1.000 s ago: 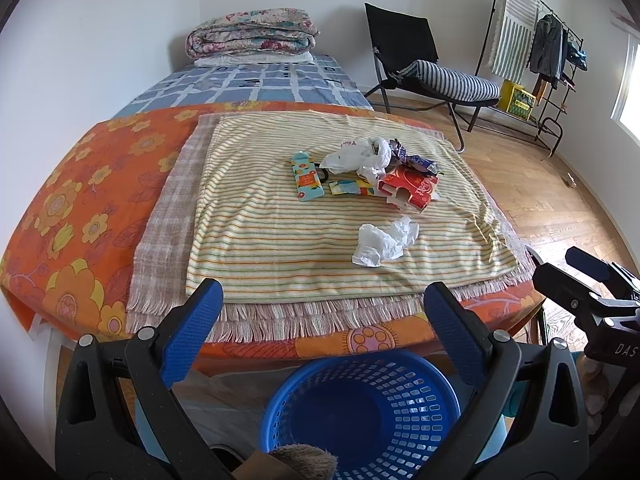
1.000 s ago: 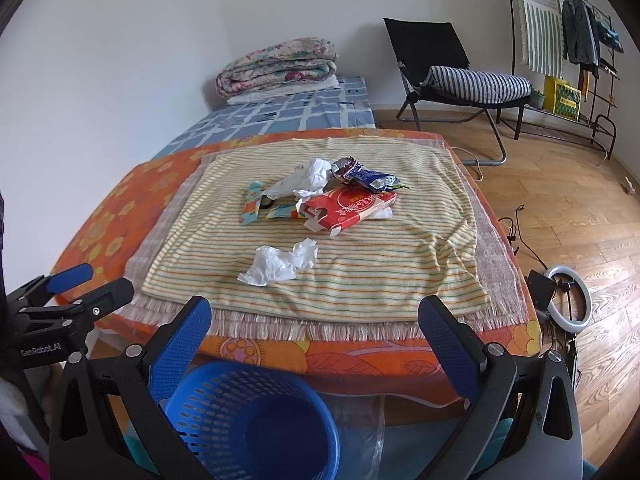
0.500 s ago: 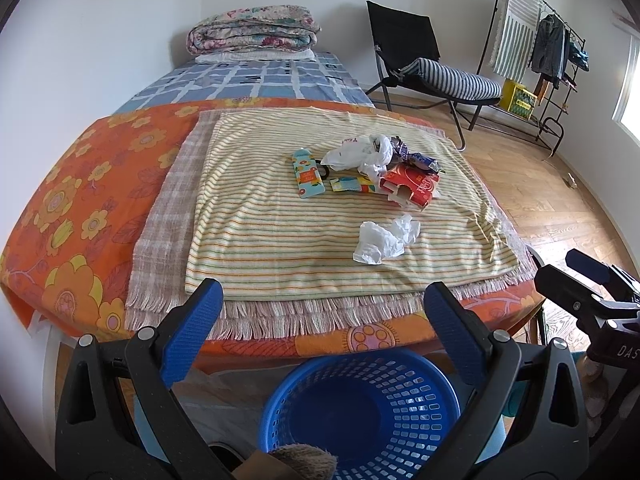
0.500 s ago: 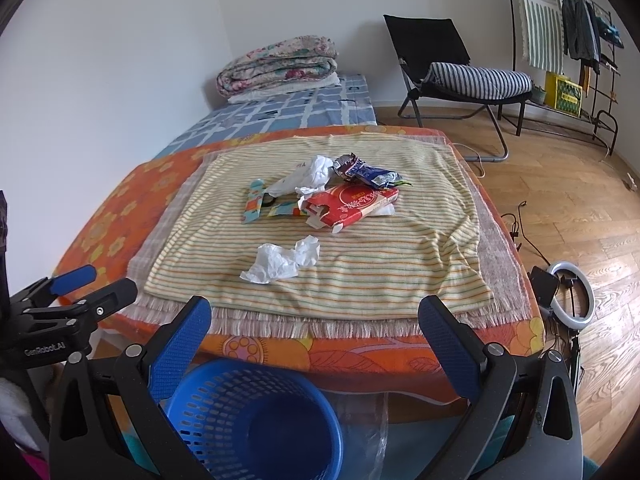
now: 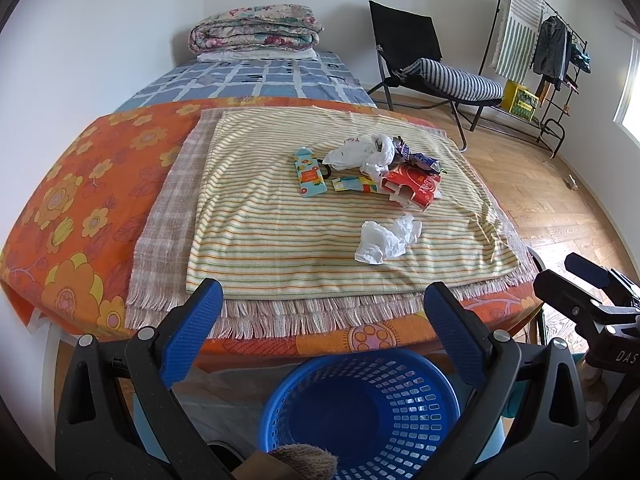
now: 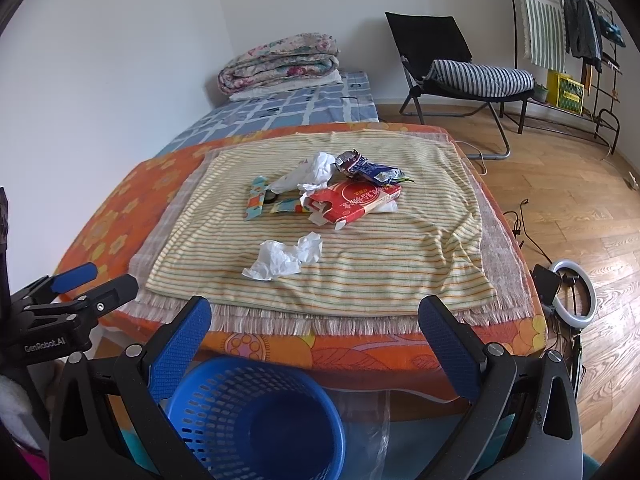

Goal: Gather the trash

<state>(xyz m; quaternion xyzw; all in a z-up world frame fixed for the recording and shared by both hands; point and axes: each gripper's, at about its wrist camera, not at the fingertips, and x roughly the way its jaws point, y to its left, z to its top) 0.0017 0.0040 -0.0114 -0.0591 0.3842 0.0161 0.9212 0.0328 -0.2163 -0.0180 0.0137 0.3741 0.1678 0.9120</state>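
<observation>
Grippers hung side by side at the near edge of the bed, neither touching anything: the left gripper (image 5: 322, 316) with its blue-padded fingers spread wide and nothing between them, the right gripper (image 6: 314, 334) likewise gaping and unloaded. Just below them on the floor stood a blue perforated basket (image 5: 404, 364), its bowl bare as far as the views showed. Beyond the fringe, a striped cloth (image 6: 400, 256) covered the orange floral bedspread (image 5: 80, 200). Nearest on the cloth lay a crumpled white tissue (image 6: 286, 258), apart from the rest. Farther back the other trash clustered together: a red carton (image 6: 354, 202), a flat flowered packet (image 5: 308, 173), a white plastic bag (image 5: 360, 153) and a crinkled blue wrapper (image 6: 366, 168). Far behind, a folded quilt (image 5: 256, 28) sat at the head of the bed, and a black folding chair (image 6: 448, 64) stood on the wooden floor.
</observation>
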